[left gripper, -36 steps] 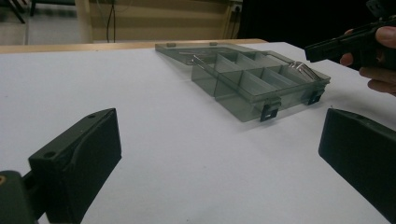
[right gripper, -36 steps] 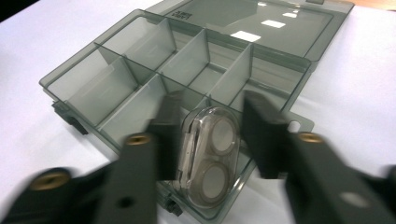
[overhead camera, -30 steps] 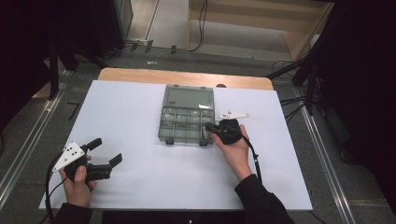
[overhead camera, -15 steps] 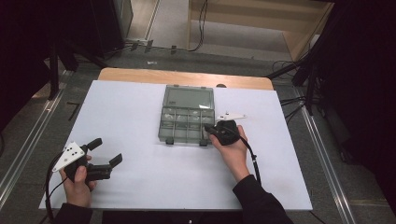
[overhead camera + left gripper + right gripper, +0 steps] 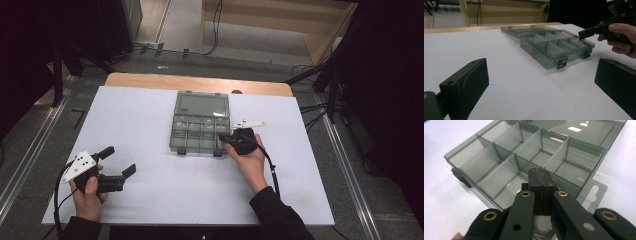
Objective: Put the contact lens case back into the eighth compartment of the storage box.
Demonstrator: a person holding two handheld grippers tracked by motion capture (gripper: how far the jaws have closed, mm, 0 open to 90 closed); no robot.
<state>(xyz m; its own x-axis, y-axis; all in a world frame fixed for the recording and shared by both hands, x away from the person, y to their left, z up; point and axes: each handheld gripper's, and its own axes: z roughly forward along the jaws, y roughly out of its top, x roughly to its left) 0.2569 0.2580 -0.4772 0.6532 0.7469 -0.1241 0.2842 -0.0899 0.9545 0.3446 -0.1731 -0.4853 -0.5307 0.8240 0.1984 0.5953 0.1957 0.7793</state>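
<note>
A grey see-through compartment box (image 5: pixel 200 127) lies open at the middle of the white table, its lid (image 5: pixel 202 104) flat behind it. My right gripper (image 5: pixel 222 137) reaches over the box's near right corner, and its tips hang above the nearest compartment (image 5: pixel 499 192). Its jaws have just eased apart by a hair but still look pressed together, with nothing between them (image 5: pixel 539 171). A faint round outline (image 5: pixel 544 227) shows below the jaws; I cannot tell what it is. My left gripper (image 5: pixel 119 160) rests open at the near left, far from the box (image 5: pixel 554 46), where the right gripper's (image 5: pixel 582 33) tip meets the rim.
The white sheet (image 5: pixel 150 200) covers the table, and a wooden strip (image 5: pixel 200 82) shows at its far edge. Metal rails (image 5: pixel 30 150) run along both sides on the floor. Cables (image 5: pixel 310 70) and dark stands lie beyond the far right corner.
</note>
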